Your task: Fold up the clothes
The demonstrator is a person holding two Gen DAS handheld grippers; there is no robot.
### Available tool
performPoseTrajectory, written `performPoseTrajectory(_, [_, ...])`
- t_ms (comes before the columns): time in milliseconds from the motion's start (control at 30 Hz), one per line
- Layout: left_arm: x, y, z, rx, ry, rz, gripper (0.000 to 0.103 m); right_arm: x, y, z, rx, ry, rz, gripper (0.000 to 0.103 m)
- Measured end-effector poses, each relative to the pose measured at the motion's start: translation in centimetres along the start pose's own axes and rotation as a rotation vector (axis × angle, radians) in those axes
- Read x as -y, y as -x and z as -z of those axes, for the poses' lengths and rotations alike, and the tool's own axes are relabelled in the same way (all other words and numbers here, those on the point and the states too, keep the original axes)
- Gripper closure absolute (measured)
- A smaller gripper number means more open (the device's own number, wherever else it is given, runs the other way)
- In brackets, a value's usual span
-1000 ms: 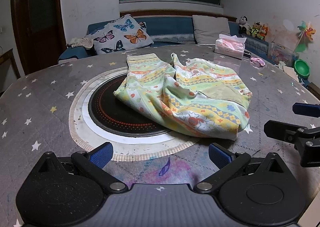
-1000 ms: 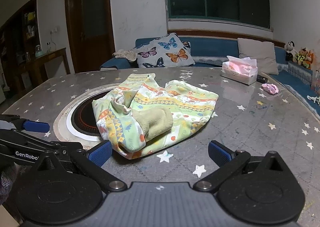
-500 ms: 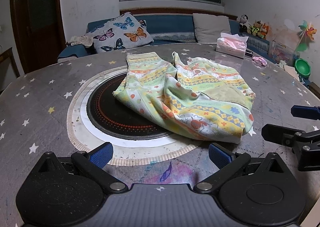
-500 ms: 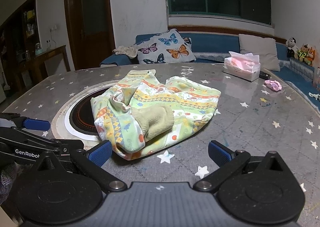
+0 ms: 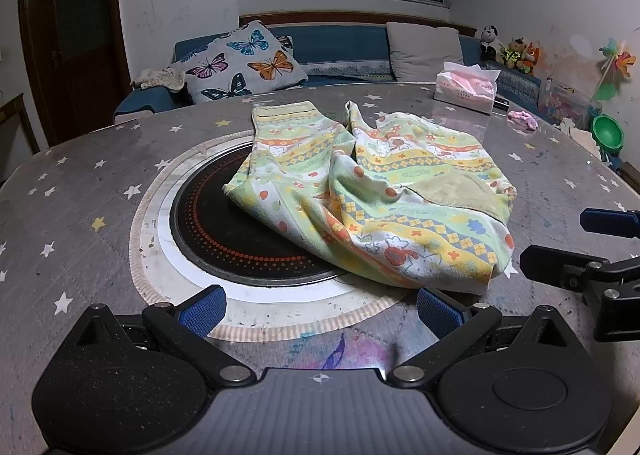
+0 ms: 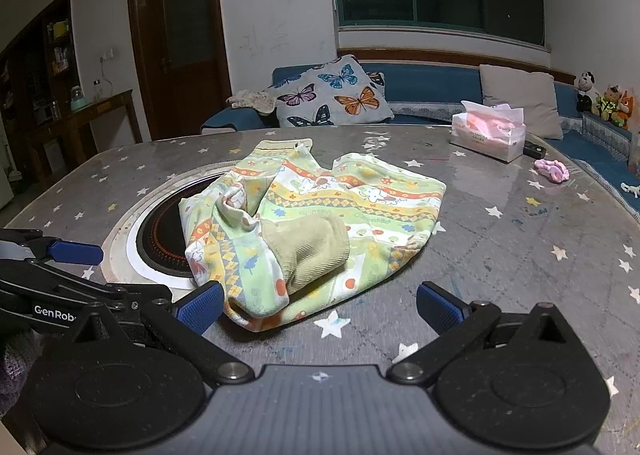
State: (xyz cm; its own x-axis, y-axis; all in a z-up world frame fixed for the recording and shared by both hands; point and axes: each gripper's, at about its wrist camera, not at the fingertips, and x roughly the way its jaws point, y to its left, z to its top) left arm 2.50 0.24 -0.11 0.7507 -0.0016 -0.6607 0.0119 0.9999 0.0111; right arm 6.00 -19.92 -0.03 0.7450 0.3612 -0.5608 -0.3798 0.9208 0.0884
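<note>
left wrist view: the left gripper (image 5: 320,311) hangs low over the near edge of the round star-printed table (image 5: 72,191), its blue-padded fingers spread wide with nothing between them. the task's thing, a crumpled pastel patterned garment (image 5: 372,199), lies in a loose heap on the table, partly over the far-right side of the black round cooktop disc (image 5: 224,231) set in the table's centre and spilling off the disc to the right. an olive ribbed cuff (image 5: 460,191) shows on the heap's right side. the right gripper (image 5: 592,243) comes in at the right of the garment, close to its near-right corner but not touching it.

from the right wrist view, the right gripper (image 6: 320,307) is likewise released, fingers wide apart, with the garment (image 6: 320,215) just ahead of it and its near hem lying roughly between the two pads without contact. the cuff (image 6: 308,247) sits on top of the heap near this side. the left gripper (image 6: 76,255) shows left of the garment, above the disc's (image 6: 160,231) near rim. beyond the garment, toward the table's far right, stand a tissue box (image 6: 488,135) and a small pink scrunchie (image 6: 554,170). behind the table, a butterfly cushion (image 6: 332,95) rests on a blue sofa (image 6: 432,87).
</note>
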Motion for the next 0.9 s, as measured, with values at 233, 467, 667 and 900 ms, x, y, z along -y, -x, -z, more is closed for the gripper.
performPoseTrajectory(233, [-0.1,-0.3,-0.5,0.0,-0.002,0.0,0.0,0.0,-0.4,-0.3,-0.004,0.001,-0.005,0.0])
performPoseTrajectory(467, [-0.2,-0.7,-1.3,0.003,-0.01,-0.007,0.0,0.0,-1.0,-0.7,-0.008,0.007,-0.007,0.0])
performPoseTrajectory(667, [-0.7,-1.3,-2.3,0.008,-0.018,-0.02,0.0,0.1,-1.8,-1.3,-0.016,0.02,-0.013,0.0])
performPoseTrajectory(900, [-1.0,-2.3,-4.9,0.037,-0.028,-0.021,0.0,0.6,-3.1,-2.5,-0.032,0.03,-0.035,0.0])
